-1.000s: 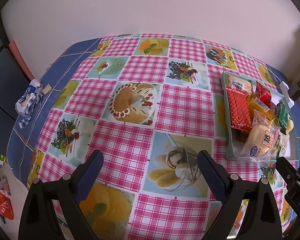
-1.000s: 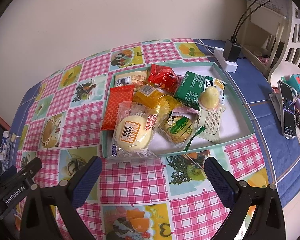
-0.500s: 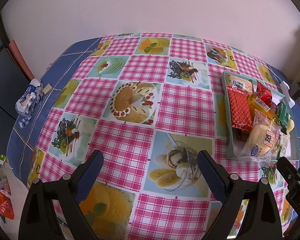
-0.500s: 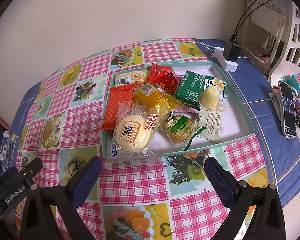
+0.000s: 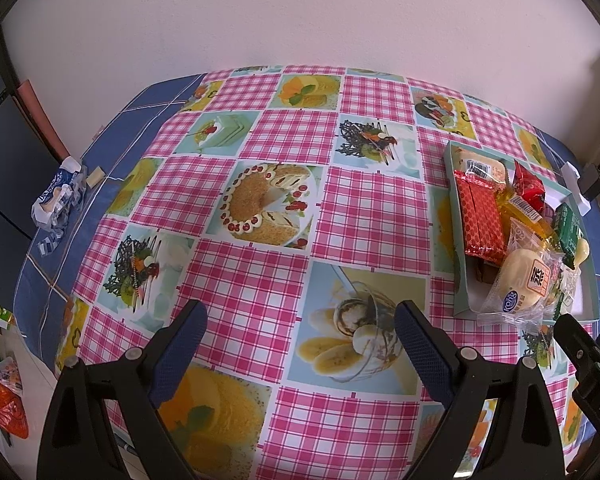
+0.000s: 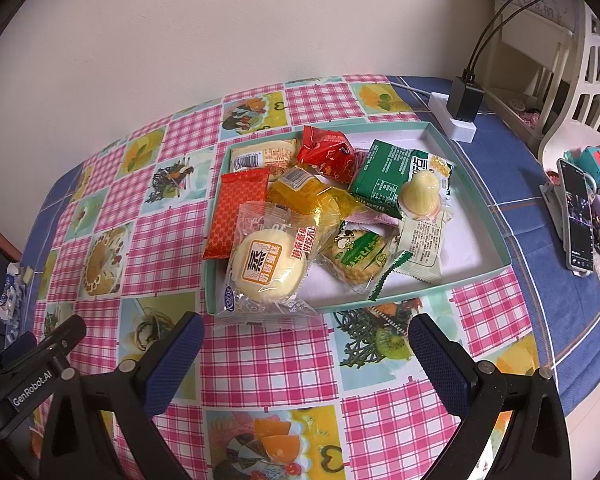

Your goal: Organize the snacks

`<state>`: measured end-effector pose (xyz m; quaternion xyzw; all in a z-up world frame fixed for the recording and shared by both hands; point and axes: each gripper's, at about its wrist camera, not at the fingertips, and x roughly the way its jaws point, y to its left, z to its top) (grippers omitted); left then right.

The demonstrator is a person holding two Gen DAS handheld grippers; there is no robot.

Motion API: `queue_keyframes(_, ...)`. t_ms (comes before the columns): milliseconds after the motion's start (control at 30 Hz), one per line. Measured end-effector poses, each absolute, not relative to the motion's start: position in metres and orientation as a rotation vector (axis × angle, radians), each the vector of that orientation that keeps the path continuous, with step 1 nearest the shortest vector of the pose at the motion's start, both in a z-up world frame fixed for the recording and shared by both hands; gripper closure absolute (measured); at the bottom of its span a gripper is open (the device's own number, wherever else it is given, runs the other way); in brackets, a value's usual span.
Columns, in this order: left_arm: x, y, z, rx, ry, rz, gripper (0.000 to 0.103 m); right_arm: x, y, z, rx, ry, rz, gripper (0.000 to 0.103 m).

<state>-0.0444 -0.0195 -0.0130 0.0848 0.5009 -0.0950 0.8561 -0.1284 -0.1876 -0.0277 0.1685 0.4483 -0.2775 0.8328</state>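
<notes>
A shallow teal-rimmed tray (image 6: 484, 216) holds several wrapped snacks: a round yellow cake in clear wrap (image 6: 270, 266) hanging over the front rim, a red-orange packet (image 6: 238, 212), a yellow packet (image 6: 308, 194), a red pouch (image 6: 328, 152), a green packet (image 6: 388, 174), a jelly cup (image 6: 420, 194) and a cracker pack (image 6: 356, 254). My right gripper (image 6: 304, 346) is open and empty, just in front of the tray. My left gripper (image 5: 300, 330) is open and empty over the bare tablecloth, with the tray (image 5: 456, 280) to its right.
The table has a pink checked cloth with dessert pictures (image 5: 268, 208). A power strip with a charger (image 6: 462, 112) lies behind the tray. A phone on a stand (image 6: 578, 220) and small toys sit at the right edge. A crumpled blue-white wrapper (image 5: 56, 196) lies at the left edge.
</notes>
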Motion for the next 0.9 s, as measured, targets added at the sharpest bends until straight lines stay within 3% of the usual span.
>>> queue_keyframes(900, -0.0455, -0.0184, -0.0105, 0.169, 1.041, -0.196, 0.008, -0.1289, -0.1874, -0.0281, 0.359, 0.95, -0.587, 0.0)
